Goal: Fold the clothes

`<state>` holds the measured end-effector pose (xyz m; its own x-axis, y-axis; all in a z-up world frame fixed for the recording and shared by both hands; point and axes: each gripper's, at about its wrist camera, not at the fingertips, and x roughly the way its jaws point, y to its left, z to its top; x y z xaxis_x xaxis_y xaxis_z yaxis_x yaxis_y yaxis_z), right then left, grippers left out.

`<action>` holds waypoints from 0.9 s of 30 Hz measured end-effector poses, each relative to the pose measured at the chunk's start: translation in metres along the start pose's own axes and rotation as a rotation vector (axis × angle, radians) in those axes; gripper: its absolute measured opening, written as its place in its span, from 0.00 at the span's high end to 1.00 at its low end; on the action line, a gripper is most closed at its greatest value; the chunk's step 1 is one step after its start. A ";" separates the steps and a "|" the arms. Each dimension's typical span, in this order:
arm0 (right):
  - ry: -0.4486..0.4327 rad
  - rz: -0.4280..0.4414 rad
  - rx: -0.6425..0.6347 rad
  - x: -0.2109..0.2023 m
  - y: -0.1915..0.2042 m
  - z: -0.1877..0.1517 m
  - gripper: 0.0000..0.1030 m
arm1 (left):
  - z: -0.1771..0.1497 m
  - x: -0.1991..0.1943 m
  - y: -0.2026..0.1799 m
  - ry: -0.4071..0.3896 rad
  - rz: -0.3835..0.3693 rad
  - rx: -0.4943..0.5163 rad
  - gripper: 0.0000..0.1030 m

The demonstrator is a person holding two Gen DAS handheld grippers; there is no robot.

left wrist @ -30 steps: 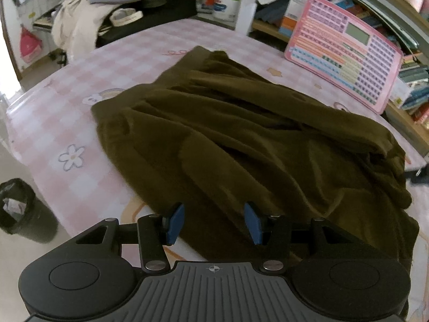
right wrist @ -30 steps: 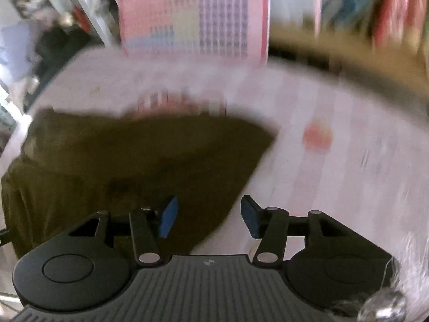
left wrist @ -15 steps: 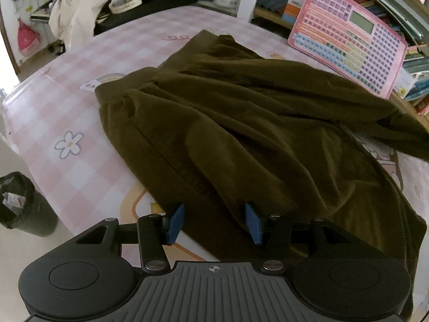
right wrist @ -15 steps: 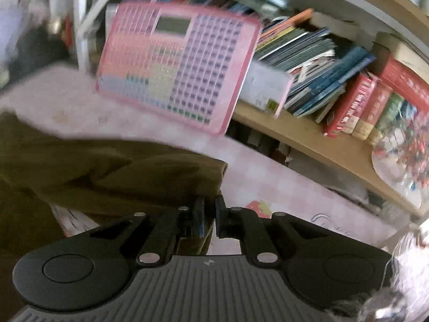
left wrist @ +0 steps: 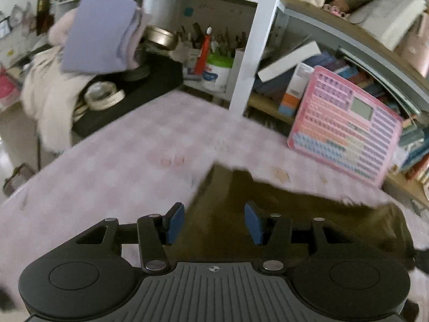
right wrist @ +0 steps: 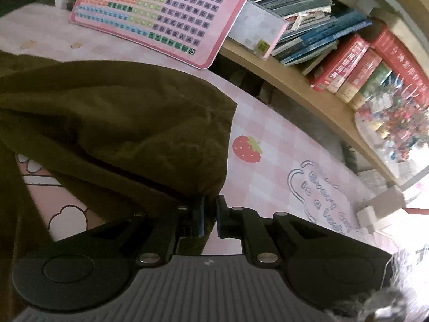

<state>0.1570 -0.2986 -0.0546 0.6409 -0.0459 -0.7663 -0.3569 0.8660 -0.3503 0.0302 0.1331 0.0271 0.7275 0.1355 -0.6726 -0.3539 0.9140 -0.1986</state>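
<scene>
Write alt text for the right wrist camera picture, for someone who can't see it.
The right tool is shut on a corner of a dark olive garment that lies rumpled on a pink checked tablecloth with a strawberry print. Behind it, a pink keyboard toy leans by a wooden shelf of books.

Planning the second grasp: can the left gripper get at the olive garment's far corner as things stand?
Probably yes. The left gripper is open and empty above the olive garment, and the far corner lies flat on the checked tablecloth, unobstructed.
</scene>
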 end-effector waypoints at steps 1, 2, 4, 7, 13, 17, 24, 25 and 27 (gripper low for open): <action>0.002 -0.018 -0.004 0.001 0.004 0.001 0.92 | 0.009 0.015 0.003 0.012 -0.007 0.008 0.51; 0.005 -0.035 -0.007 0.001 0.007 0.001 0.92 | 0.016 0.030 0.005 0.027 -0.017 0.015 0.51; 0.016 -0.061 -0.009 0.002 0.012 0.002 0.91 | 0.025 0.058 0.006 0.067 -0.045 0.027 0.51; 0.038 -0.082 -0.005 0.004 0.015 0.006 0.91 | 0.030 0.097 0.007 0.144 -0.092 0.047 0.51; 0.064 -0.117 0.012 0.005 0.020 0.008 0.91 | 0.034 0.133 0.010 0.197 -0.247 0.039 0.98; 0.072 -0.121 0.040 0.004 0.018 0.007 0.91 | 0.046 0.119 0.031 0.099 -0.302 -0.083 0.98; 0.064 -0.091 0.102 0.001 0.017 0.007 0.91 | 0.045 0.158 0.047 0.140 -0.174 -0.109 0.91; 0.063 -0.090 0.115 0.001 0.016 0.007 0.91 | 0.044 0.158 0.044 0.140 -0.168 -0.100 0.90; 0.061 -0.080 0.129 0.001 0.014 0.006 0.91 | 0.044 0.153 0.044 0.136 -0.166 -0.107 0.85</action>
<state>0.1569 -0.2837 -0.0563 0.6199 -0.1445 -0.7713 -0.2136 0.9147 -0.3430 0.1520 0.2111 -0.0530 0.6975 -0.0723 -0.7129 -0.3017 0.8728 -0.3837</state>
